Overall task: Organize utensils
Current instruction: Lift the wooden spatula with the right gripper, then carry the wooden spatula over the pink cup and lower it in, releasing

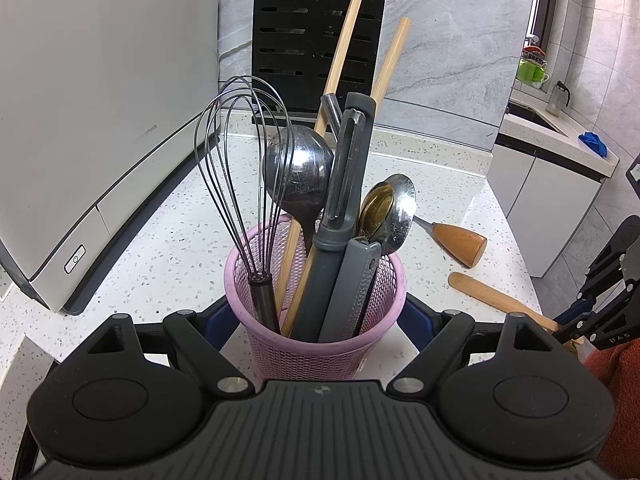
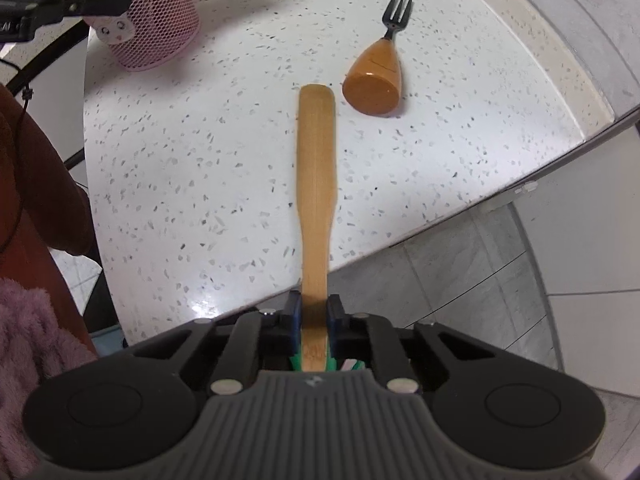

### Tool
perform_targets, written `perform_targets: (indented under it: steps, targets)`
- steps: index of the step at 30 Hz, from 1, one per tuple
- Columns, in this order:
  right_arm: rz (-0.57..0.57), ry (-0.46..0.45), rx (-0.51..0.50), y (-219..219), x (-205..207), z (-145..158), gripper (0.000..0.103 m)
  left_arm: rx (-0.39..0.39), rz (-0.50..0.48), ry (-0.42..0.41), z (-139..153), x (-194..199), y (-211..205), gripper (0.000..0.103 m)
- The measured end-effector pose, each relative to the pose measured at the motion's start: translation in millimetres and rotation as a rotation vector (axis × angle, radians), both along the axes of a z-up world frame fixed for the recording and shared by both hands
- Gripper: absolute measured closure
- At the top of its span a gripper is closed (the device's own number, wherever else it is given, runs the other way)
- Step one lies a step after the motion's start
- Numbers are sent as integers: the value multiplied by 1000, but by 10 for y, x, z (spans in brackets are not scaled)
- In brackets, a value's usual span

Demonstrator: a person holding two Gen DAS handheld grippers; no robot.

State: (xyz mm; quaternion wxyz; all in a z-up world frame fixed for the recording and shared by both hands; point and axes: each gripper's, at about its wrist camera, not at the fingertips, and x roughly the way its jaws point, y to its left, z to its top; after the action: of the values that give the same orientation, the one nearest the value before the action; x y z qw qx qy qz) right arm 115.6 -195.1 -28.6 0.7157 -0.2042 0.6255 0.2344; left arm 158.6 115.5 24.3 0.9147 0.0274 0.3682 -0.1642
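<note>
Spatula (image 2: pixel 316 184) end hidden between fingers (image 2: pixel 294 316)

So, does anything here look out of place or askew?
Only the small fork with the fat wooden handle: it lies loose on the counter, outside the pink basket holding the other utensils. The right gripper is shut on the bamboo spatula. Nothing looks spilled or damaged.

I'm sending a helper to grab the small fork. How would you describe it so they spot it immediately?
On the speckled white counter, look beyond the pink mesh basket. The fork lies beside the flat bamboo spatula. It alone has a fat, cone-shaped orange wooden handle and short black tines.
</note>
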Motion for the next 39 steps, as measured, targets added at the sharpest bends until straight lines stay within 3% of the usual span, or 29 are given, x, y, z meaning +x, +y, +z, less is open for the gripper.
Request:
perform_targets:
  steps: [14, 22, 39]
  targets:
    - [86, -162, -8, 150, -236, 413, 93, 0, -1, 0, -1, -1, 9, 6]
    - [266, -337, -75, 503, -383, 843, 93, 0, -1, 0, -3, 3, 11, 6]
    - [738, -622, -502, 1178, -666, 1139, 93, 0, -14, 14, 9, -2, 22, 6]
